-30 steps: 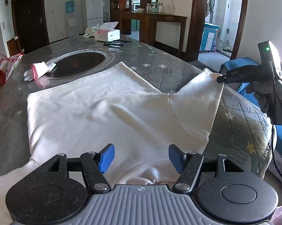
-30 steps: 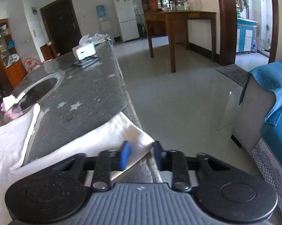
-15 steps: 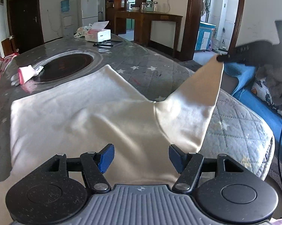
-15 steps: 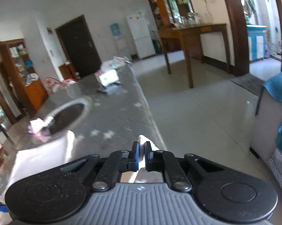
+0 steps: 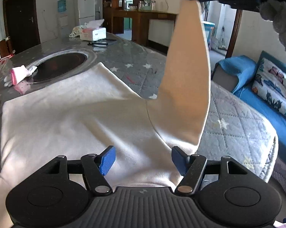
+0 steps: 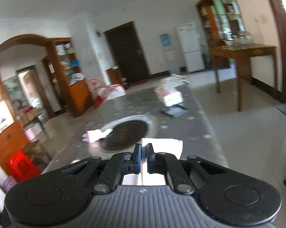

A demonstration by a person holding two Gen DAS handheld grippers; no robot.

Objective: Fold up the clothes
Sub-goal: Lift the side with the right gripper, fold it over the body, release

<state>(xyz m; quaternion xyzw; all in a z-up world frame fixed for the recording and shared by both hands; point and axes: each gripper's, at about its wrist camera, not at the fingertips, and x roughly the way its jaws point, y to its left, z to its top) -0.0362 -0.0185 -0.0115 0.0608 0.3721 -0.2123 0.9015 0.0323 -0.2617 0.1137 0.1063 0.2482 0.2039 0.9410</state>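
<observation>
Cream cotton, soft and a bit heavy by the look of it: the shirt (image 5: 70,117) lies spread flat on the table (image 5: 143,60), which is covered with a grey star-print quilt. Its right sleeve (image 5: 186,87) is lifted high off the surface, hanging from its cuff and bending at the shoulder seam.

The right claw (image 6: 143,158) is closed on that cuff, with a strip of the cloth showing between its blue pads (image 6: 137,156); in the left view it appears at the top edge, well above the table. The left claw (image 5: 143,159) hovers low over the near edge of the shirt, fingers wide apart, gripping nothing.

The step in hand looks like folding the sleeve inward over the body. To do it well, I would carry the cuff across in an arc toward the shirt's middle, keeping the sleeve lightly taut so it creases along the shoulder seam and not in a slack bunch. The left claw could press down near the seam to pin the body, since a pull on the sleeve may drag the whole shirt along the slippery quilt. Lower the cuff flat before letting go, then smooth outward.

A pink and white glove (image 5: 19,73) beside the dark round inset (image 5: 59,64) and a tissue box (image 5: 93,33) lie well apart from the shirt, so they should not interfere
</observation>
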